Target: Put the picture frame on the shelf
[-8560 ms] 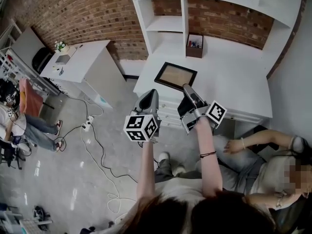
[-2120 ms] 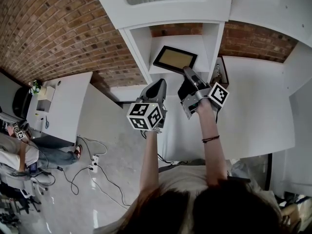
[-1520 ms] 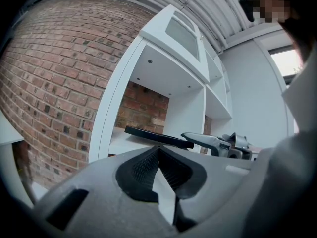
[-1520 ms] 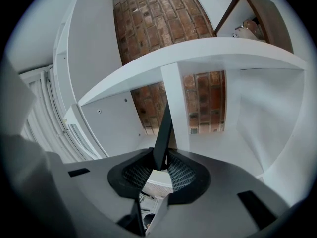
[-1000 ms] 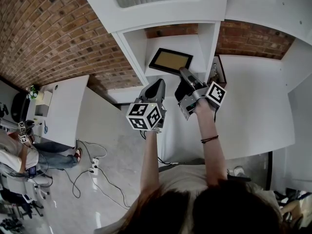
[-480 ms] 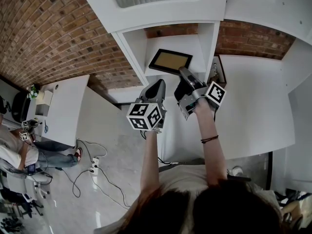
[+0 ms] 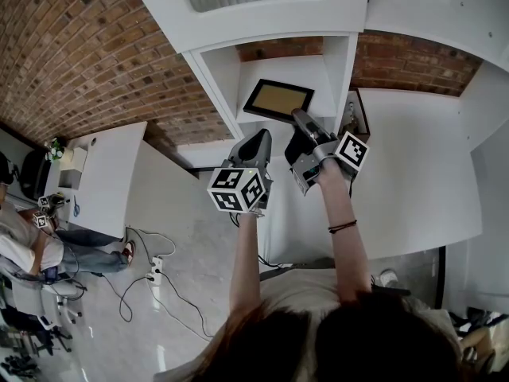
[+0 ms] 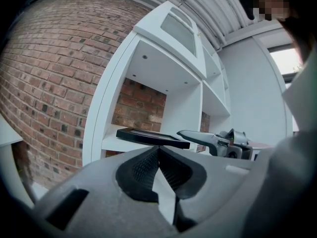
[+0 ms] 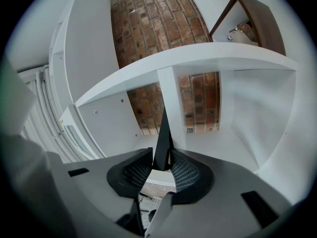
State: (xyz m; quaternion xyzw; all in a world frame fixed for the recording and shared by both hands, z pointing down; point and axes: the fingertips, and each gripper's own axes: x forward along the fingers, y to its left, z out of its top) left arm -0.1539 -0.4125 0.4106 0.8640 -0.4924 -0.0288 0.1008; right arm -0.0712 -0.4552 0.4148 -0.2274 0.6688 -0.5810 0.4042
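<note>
The right gripper [image 7: 299, 118] is pinching the picture frame [image 7: 278, 99] by its near edge. In the right gripper view the thin dark edge of the frame is standing between the two ribbed pads, and the jaws are pressing on it from both sides. The frame is lying almost flat inside the open compartment of the white shelf [image 7: 321, 73], with its light panel facing up. In the left gripper view it is sitting low over the shelf board. I cannot tell if it is already touching the board.

The left gripper [image 7: 259, 137] is waiting just beside the right one, in front of the same compartment. Its jaws are pressed together and nothing is between them.

The brick wall [image 7: 95, 54] is showing behind the shelf. A small wooden box [image 7: 357, 114] is standing to the right of the compartment, on the white desk [image 7: 413, 173].
</note>
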